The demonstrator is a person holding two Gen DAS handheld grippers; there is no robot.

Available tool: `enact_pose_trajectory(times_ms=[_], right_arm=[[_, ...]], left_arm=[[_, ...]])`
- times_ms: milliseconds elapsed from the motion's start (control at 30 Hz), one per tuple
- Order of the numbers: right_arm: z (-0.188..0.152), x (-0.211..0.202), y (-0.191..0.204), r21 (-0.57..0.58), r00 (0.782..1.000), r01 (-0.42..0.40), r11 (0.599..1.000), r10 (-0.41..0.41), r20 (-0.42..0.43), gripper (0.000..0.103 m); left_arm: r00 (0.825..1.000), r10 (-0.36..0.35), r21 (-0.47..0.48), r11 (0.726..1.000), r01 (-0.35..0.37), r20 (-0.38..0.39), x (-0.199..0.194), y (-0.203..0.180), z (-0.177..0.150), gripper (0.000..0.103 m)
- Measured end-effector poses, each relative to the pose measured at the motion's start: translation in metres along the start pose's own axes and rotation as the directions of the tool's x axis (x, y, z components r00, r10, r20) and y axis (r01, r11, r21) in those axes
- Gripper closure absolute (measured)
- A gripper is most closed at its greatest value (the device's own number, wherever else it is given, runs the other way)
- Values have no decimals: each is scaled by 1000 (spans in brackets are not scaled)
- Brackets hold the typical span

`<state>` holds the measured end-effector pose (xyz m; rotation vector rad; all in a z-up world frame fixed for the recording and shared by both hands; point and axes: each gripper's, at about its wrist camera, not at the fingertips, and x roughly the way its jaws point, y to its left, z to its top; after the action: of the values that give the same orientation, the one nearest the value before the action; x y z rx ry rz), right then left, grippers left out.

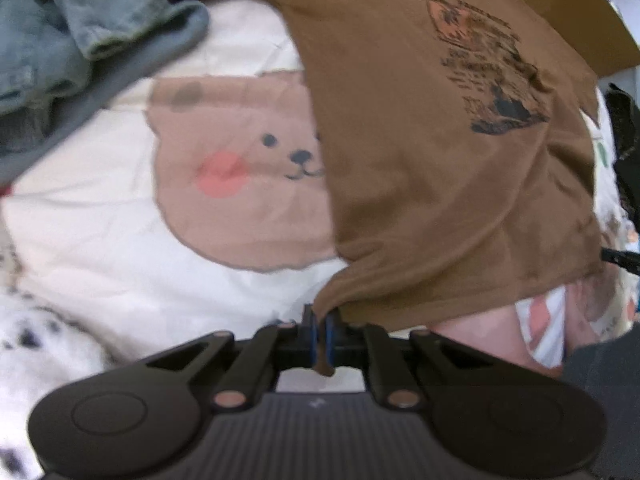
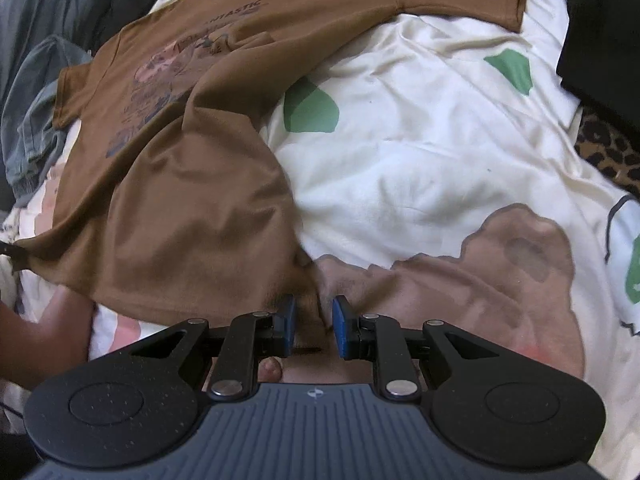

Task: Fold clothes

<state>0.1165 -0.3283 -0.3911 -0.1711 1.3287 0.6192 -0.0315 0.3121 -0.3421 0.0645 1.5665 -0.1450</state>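
Note:
A brown T-shirt (image 1: pixel 440 160) with a dark printed graphic lies spread on a cream bedspread (image 1: pixel 100 240) with a bear print. My left gripper (image 1: pixel 320 332) is shut on the shirt's bottom hem corner, cloth pinched between the blue pads. In the right wrist view the same shirt (image 2: pixel 180 200) lies to the left, its hem corner bunched between the blue pads of my right gripper (image 2: pixel 314 322). The jaws stand slightly apart with the cloth in the gap; the left gripper tip shows at the far left edge (image 2: pixel 8 250).
Blue-grey jeans (image 1: pixel 68 40) are heaped at the upper left. Dark clothes (image 2: pixel 600 40) lie at the right, with a leopard-print cloth (image 2: pixel 608 148) below them. Grey garments (image 2: pixel 36 80) sit at the left. The bedspread (image 2: pixel 420 160) has green spots.

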Motion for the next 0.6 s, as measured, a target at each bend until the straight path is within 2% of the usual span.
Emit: enact_pose_trajectory(times_ms=[133,233,333,600], right_arm=[[2,5,-3,12,1000,-22,1000,22,1,82],[0,17,3,3,999,-29,1000,29,-21,82],[-2,26,9,-26,999,0,1000,-1,-44,80],[-7,29,8,21,996,1,1000,1,-85,77]], left_arm=[[998,41,-46,998,-39,38,-11,10,11,99],[996,60,-27,998,-59,61,-18,8,21,99],[993,81,-10,997,-80,86,-26,6,31,99],[982,125,3,992,-127,145,-34,8,48,99]])
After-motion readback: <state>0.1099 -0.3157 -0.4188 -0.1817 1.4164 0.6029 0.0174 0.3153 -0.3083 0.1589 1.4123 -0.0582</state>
